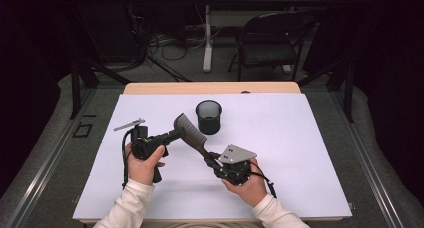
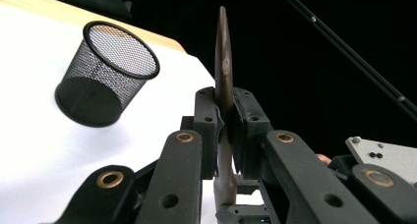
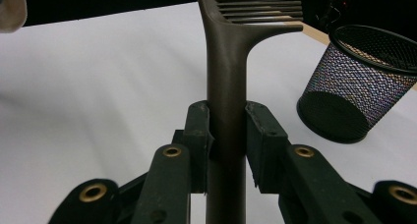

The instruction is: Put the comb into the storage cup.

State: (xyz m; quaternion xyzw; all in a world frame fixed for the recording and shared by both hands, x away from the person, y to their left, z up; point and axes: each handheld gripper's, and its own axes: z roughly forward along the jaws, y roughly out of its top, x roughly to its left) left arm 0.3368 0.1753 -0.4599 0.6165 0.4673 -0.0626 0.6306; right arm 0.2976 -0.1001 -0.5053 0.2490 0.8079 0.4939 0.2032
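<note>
Comb: we see one dark brown plastic comb (image 1: 190, 132) held above the white table sheet (image 1: 300, 153), just in front of one black mesh wire cup (image 1: 208, 117).
High view: left gripper (image 1: 172, 135) clamps the toothed end; right gripper (image 1: 210, 158) clamps the handle.
Left gripper view: jaws closed on the comb (image 2: 223, 81) edge-on; cup (image 2: 105, 71) beside it.
Right gripper view: jaws pinch the comb handle (image 3: 226, 86); cup (image 3: 356, 81) near.
Progress: we judge the comb lifted and shared by both grippers; placing it in the cup remains.
Count: one comb, one cup, two grippers.
</note>
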